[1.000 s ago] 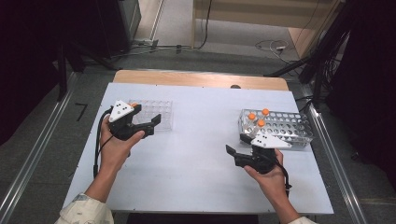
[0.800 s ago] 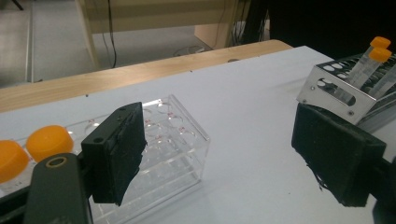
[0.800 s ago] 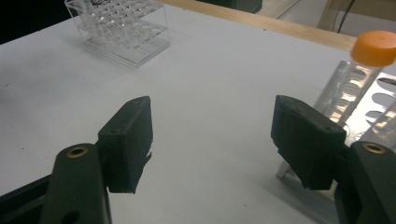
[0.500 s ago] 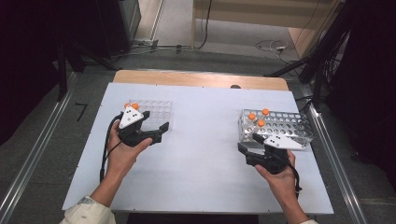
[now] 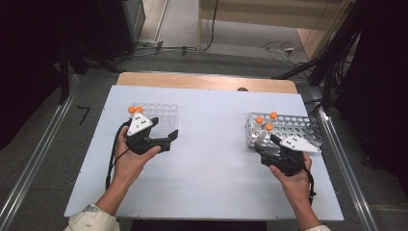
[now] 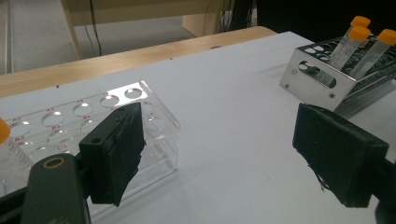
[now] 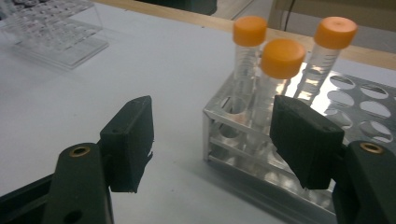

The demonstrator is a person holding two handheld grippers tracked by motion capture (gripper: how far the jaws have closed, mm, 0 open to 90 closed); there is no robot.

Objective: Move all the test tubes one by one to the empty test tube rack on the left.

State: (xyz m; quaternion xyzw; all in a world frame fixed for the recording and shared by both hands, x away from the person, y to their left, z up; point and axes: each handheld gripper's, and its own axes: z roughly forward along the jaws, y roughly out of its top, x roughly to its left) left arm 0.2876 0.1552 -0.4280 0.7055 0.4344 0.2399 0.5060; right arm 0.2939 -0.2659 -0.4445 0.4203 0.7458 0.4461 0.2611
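Note:
A clear plastic rack (image 5: 161, 115) stands at the table's left, with two orange-capped tubes (image 5: 134, 109) in its far-left corner. My left gripper (image 5: 166, 139) hovers just in front of it, jaws open and empty, pointing right. In the left gripper view the rack (image 6: 93, 121) sits behind the left jaw and nothing is between the jaws of that gripper (image 6: 224, 149). At the right, a metal rack (image 5: 293, 127) holds three orange-capped tubes (image 5: 265, 120) at its left end. My right gripper (image 5: 266, 143) is open just before that end; its own view has the tubes (image 7: 282, 58) beyond the gripper (image 7: 215, 140), untouched.
The white tabletop (image 5: 216, 159) stretches between the two racks. A wooden strip (image 5: 207, 81) runs along its far edge. Metal rails (image 5: 344, 163) flank the table, and cables lie on the floor behind. Most holes of the metal rack (image 7: 369, 107) hold no tube.
My right hand has shifted to the right, along the metal rack's front. My left hand has edged slightly right and nearer, uncovering the orange caps in the clear rack. Both pairs of jaws stay open.

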